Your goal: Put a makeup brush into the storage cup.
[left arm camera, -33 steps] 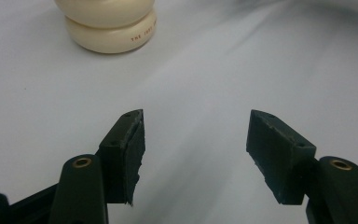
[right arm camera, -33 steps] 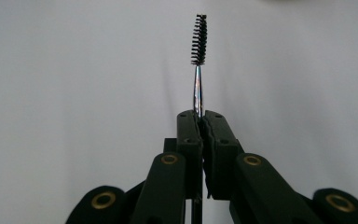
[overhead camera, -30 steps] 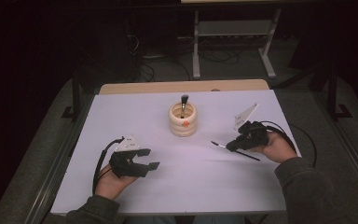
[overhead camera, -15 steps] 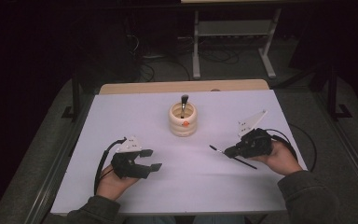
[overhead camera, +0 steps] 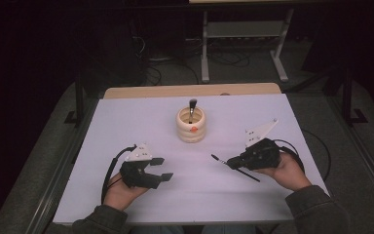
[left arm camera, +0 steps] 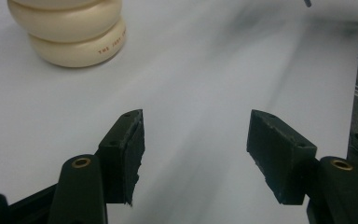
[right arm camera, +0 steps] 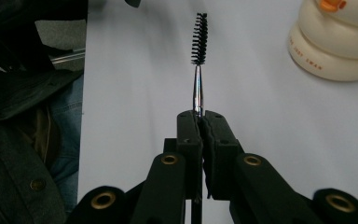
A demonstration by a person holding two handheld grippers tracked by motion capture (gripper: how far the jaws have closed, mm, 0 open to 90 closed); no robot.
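Observation:
A cream ribbed cup [overhead camera: 191, 125] stands mid-table with a dark-tipped brush [overhead camera: 192, 109] upright in it; the cup [left arm camera: 67, 30] appears in the left gripper view, and its wall [right arm camera: 335, 42] in the right gripper view. My right gripper [overhead camera: 231, 162] is shut on a thin spoolie brush [right arm camera: 198, 51], whose bristled head [overhead camera: 215, 157] points left and whose handle sticks out behind the jaws. The grip [right arm camera: 199, 123] sits on the metal stem. My left gripper [overhead camera: 161, 168] rests at the front left, open and empty, its pads [left arm camera: 130, 154] wide apart over bare table.
A white sheet [overhead camera: 141, 122] covers the table, with a strip of wood [overhead camera: 190, 90] at its far edge. A metal stand [overhead camera: 243, 36] and cables lie on the dark floor beyond. A sleeve and jeans [right arm camera: 37, 140] show at the table's near edge.
My right hand has drawn left and toward the table's front edge with the spoolie brush in its jaws. The left hand has stayed put.

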